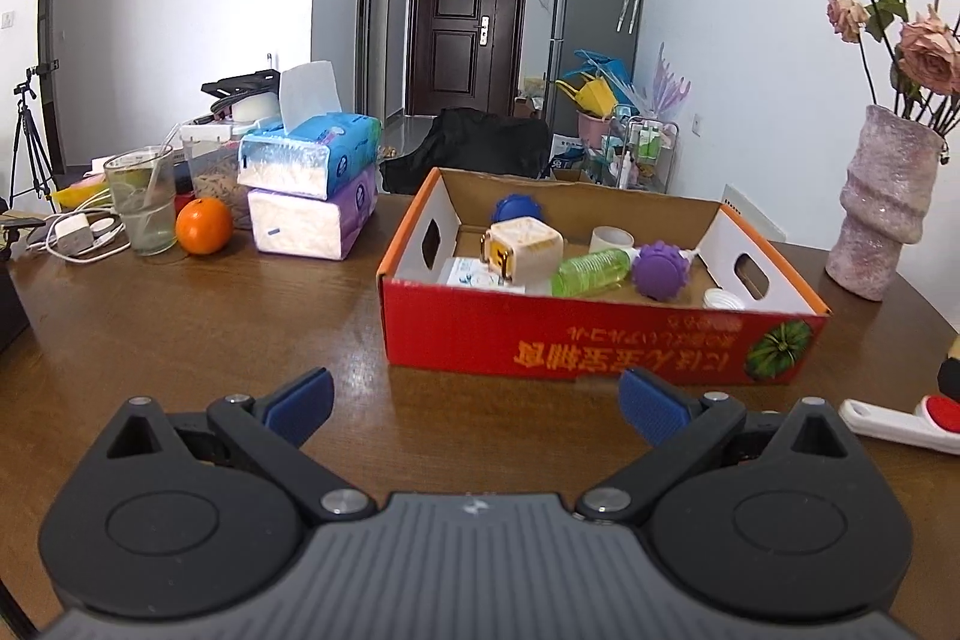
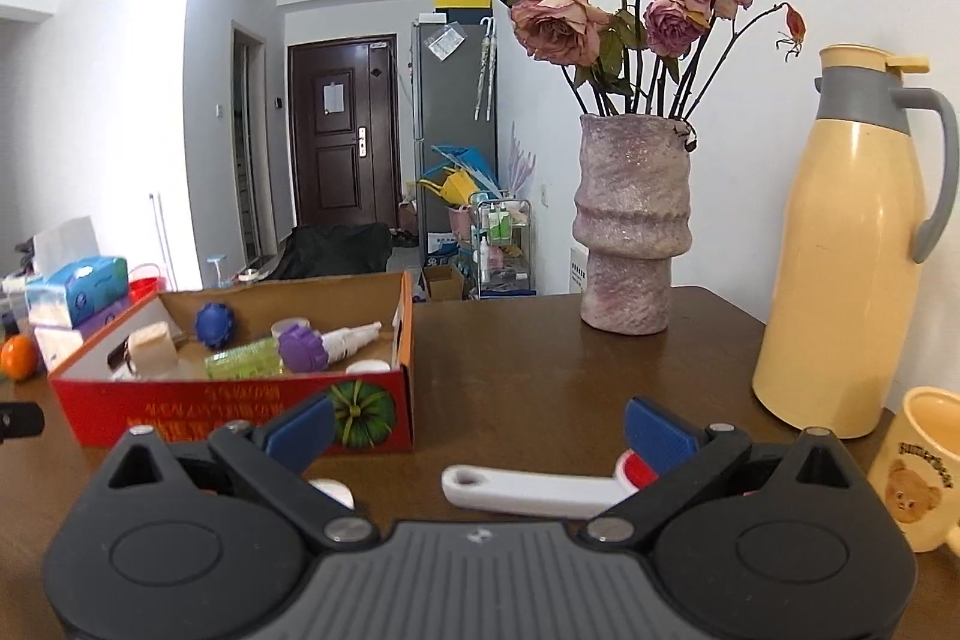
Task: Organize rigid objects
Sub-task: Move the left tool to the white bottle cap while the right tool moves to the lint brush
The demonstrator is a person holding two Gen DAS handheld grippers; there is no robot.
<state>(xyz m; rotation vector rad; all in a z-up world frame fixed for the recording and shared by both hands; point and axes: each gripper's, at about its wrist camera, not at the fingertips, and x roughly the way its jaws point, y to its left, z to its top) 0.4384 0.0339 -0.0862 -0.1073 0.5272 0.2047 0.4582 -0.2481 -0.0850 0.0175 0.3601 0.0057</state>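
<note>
Both units wide open, empty. Lower right hand-held gripper (image 2: 477, 427) squarely over white-handled tool (image 2: 528, 490); close across its handle, then transfer into red box (image 2: 240, 409); left hand-held gripper (image 1: 474, 400) idle

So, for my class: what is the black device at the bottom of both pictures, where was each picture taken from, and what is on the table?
Each picture comes from a camera mounted on a hand-held gripper, looking forward along its two blue-tipped fingers. A person holds one in each hand; there is no robot arm. The left gripper and the right gripper are both open and hold nothing.

On the wooden table stands a red cardboard box already holding small items: a green bottle, a purple ball and a blue ball. Just in front of the right gripper lies a white tool with a red end, still outside the box. Nearby are a vase of roses, a cream flask, tissue packs and an orange.
</note>
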